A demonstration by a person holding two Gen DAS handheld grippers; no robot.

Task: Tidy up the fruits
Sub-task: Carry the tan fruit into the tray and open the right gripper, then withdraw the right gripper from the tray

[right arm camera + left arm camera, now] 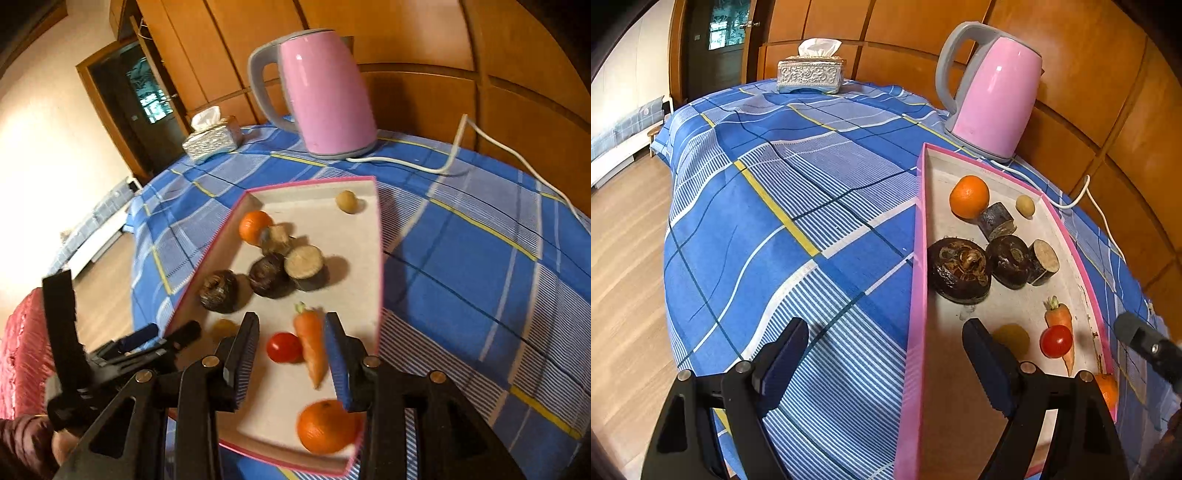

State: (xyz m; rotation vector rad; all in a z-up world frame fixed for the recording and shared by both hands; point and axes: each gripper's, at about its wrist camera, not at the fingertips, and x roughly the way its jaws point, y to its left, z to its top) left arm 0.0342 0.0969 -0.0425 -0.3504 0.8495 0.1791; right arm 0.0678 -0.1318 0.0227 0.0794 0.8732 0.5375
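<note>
Right hand-held gripper (291, 354), jaws spread w/ nothing pinched, hovers lower-centre over tray (369, 221); should back off slowly, clear of carrot (312, 347).

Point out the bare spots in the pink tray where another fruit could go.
Free: the tray floor's far end between the small tan fruit and the far orange, and the strip along the right wall beside the carrot. Crowded: the middle, with dark water chestnuts and cut stem pieces touching.
</note>
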